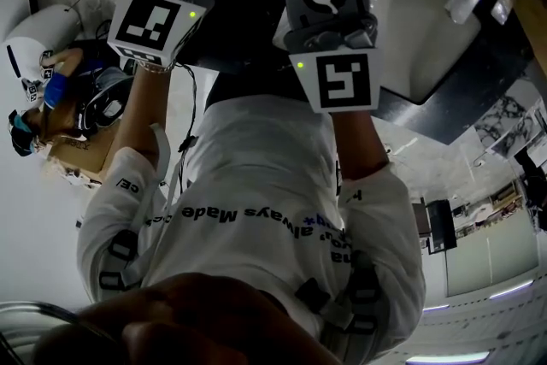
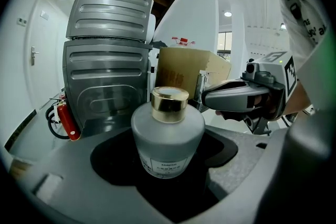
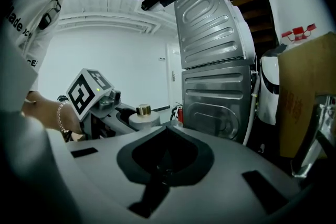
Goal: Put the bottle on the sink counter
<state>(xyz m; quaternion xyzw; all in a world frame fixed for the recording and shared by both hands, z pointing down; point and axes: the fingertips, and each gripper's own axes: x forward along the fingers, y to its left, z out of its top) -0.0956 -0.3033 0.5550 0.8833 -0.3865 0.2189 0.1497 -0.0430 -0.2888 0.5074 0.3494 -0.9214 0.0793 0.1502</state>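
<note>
Presently: bottle (image 2: 167,136), one (frosted, gold cap), upright between the jaws of the left gripper (image 2: 168,157), which are closed against its sides. Right gripper (image 3: 165,165), one, jaws closed tip to tip on nothing, near the bottle with open air between. Sink (image 1: 419,21), one, white, edged by dark counter (image 1: 479,90). Box (image 2: 184,73), one, behind the bottle. Grey ribbed panels (image 2: 107,81), two, stacked.
</note>
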